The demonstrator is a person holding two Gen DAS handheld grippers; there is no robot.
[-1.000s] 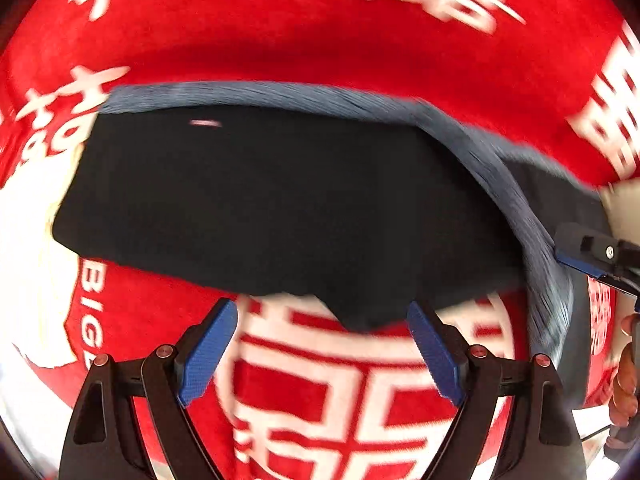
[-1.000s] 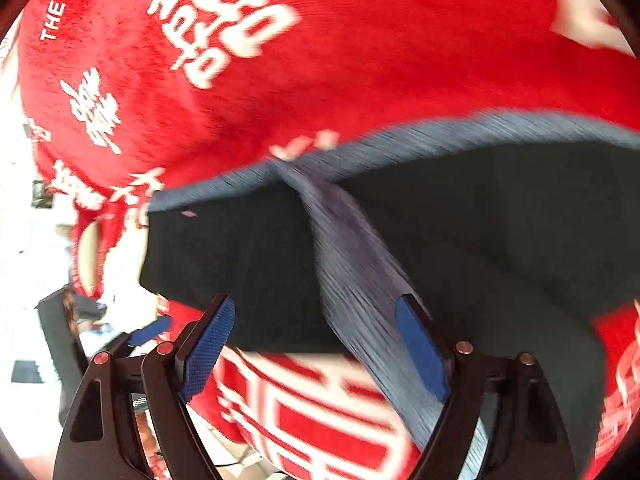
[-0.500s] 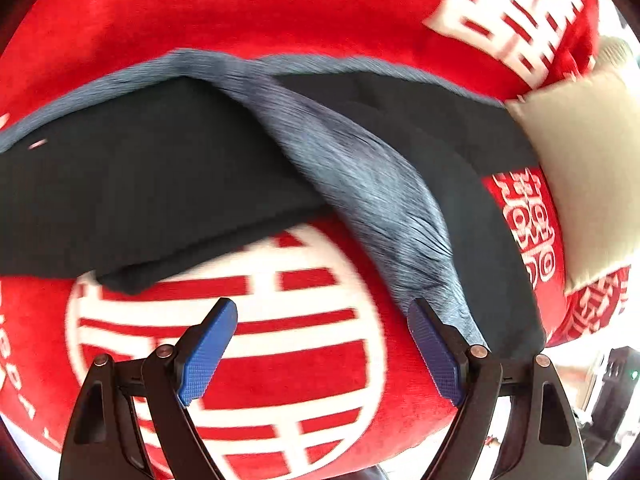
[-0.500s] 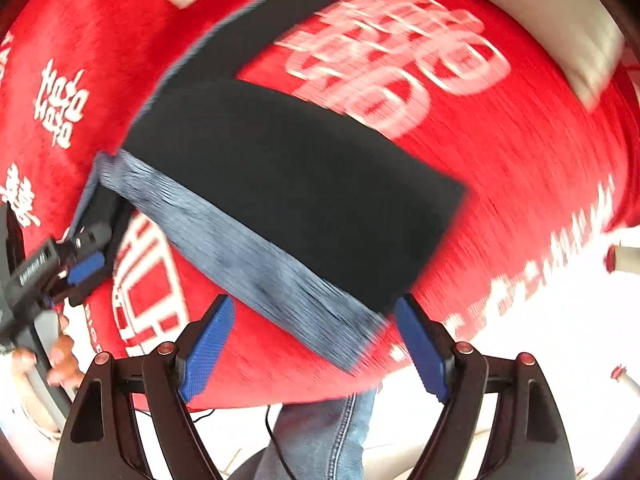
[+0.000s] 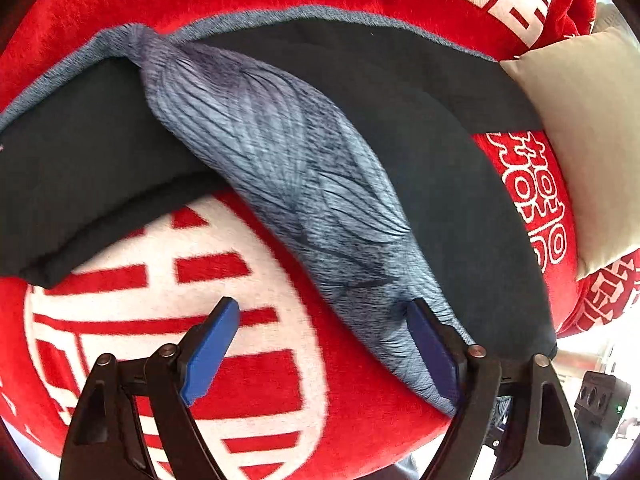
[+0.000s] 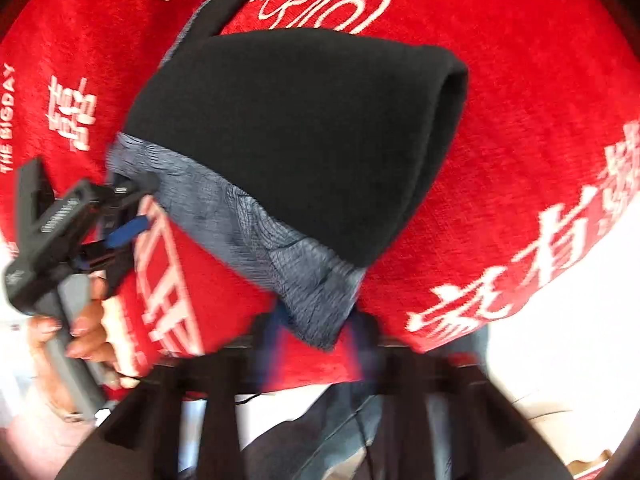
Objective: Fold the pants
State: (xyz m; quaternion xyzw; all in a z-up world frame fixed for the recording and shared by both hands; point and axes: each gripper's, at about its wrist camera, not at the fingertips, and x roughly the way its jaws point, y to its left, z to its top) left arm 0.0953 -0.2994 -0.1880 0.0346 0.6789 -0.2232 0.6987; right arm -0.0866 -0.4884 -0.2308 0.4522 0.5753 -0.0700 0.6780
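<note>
Pants: black fabric pants [image 5: 460, 184] with grey ribbed waistband [image 5: 280, 168] lie on red plush blanket [image 5: 280, 408].
Left gripper [image 5: 324, 344]: jaws wide, just been closing; waistband touching one pad.
Right gripper [image 6: 316, 344]: blurred, just closing, clamped on waistband corner.
</note>
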